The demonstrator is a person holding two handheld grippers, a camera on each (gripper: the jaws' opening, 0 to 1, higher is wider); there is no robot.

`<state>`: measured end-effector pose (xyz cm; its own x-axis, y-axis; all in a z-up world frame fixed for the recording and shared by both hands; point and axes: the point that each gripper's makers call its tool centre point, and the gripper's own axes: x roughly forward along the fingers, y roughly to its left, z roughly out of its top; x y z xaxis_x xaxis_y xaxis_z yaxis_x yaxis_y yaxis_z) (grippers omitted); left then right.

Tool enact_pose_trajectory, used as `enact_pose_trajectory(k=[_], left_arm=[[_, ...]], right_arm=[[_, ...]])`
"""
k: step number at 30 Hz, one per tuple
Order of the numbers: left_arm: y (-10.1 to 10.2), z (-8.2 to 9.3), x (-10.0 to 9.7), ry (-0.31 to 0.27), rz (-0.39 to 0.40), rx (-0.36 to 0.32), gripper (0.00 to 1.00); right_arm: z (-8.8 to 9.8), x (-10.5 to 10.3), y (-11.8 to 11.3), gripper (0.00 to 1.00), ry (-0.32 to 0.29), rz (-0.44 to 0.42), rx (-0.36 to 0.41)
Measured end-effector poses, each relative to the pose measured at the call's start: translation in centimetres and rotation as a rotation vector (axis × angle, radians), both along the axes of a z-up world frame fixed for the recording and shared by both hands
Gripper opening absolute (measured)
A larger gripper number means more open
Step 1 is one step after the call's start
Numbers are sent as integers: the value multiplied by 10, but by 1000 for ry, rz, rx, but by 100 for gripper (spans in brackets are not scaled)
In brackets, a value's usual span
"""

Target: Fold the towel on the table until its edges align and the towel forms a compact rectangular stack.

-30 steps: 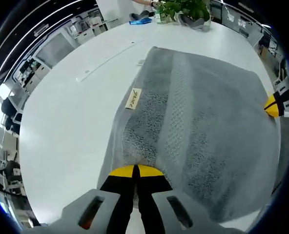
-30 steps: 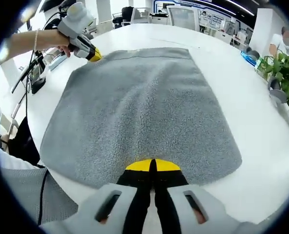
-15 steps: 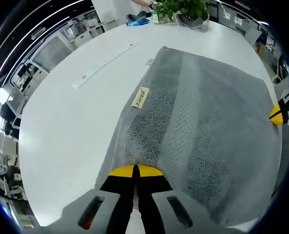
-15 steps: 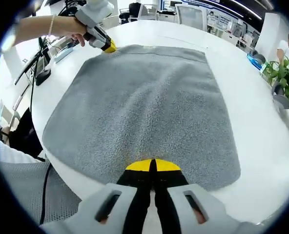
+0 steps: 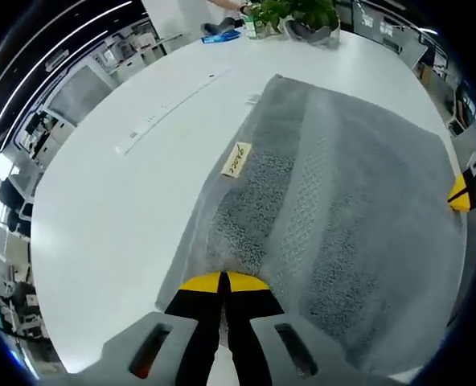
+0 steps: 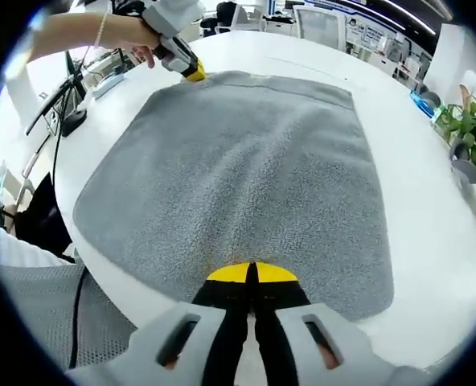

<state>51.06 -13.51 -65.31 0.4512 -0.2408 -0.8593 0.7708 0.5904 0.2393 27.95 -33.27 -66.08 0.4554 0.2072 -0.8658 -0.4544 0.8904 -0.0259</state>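
Observation:
A grey towel lies spread on the white table, with a woven band along it and a small tan label near one edge. My left gripper is shut on the towel's near corner. In the right gripper view the same towel stretches away from my right gripper, which is shut on its near edge. The left gripper, held by a hand, pinches the far left corner there. The right gripper's yellow tip shows at the towel's right edge in the left gripper view.
Potted plants and a blue object stand at the table's far side. A plant also sits to the right in the right gripper view. Cables and a dark device lie past the left table edge. A person's grey clothing is below.
Both views have shifted a little as the hands moved. The towel looks slightly more stretched and drawn across the table. Both grippers keep their hold.

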Motion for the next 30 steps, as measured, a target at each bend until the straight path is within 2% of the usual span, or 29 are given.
enact_pose_trajectory(k=[9, 30], left_arm=[[-9, 2, 5, -4, -41, 45, 1], [-22, 3, 25, 2, -58, 58, 1]], right_arm=[[0, -3, 5, 0, 3, 14, -4], [-1, -5, 12, 0, 6, 34, -7]])
